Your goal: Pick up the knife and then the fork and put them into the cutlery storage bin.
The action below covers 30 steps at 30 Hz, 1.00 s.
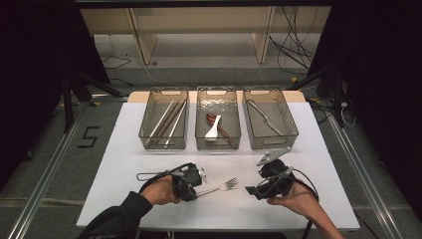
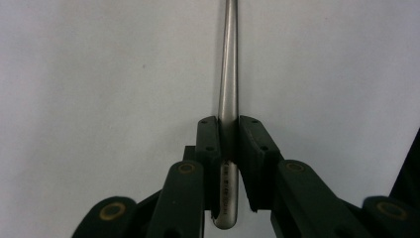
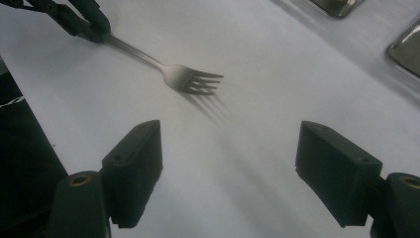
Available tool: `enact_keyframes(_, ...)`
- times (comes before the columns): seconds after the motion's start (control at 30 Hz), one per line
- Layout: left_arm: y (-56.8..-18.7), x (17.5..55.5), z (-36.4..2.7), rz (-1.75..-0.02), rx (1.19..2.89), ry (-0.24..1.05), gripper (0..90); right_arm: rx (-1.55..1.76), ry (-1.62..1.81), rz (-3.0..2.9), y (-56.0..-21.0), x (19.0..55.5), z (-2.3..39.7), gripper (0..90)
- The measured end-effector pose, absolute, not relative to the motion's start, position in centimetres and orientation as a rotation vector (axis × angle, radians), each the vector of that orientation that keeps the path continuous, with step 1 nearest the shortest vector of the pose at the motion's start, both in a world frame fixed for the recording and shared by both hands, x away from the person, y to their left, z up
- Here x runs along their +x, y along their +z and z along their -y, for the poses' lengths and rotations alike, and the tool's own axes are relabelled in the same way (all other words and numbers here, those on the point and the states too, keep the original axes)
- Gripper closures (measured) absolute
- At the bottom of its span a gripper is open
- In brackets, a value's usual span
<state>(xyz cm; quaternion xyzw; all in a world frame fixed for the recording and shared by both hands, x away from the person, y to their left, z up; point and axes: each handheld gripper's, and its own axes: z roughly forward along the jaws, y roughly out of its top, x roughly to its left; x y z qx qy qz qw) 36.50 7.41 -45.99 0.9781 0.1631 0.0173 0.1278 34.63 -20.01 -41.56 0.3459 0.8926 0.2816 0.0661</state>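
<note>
Here we have the fork [image 1: 222,187] near the front edge of the worktop [image 1: 124,149], about midway along it, tines pointing toward the right gripper [image 3: 230,173]. The left gripper [image 2: 229,144] has its jaws nearly shut, pinching the handle close to its butt end. We judge it light, stiff and smooth steel, so likely slippery; held this far back, it may swivel between the pads. A hold nearer the middle would steady it. The right gripper's jaws stand wide apart, empty.
</note>
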Motion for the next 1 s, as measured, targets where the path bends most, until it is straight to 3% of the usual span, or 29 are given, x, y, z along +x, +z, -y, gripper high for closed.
enact_keyframes(0.6, -44.1, 35.8, -7.6, -0.444, 2.783, 0.052, 79.4, 1.005, 0.887, -2.703, -41.3, 34.4, 19.1, 27.4)
enact_keyframes(1.0, -42.8, 34.4, -6.6, -0.339, 2.792, 0.006, 79.4, 0.672, 0.916, -2.769, -40.8, 32.7, 15.8, 30.8)
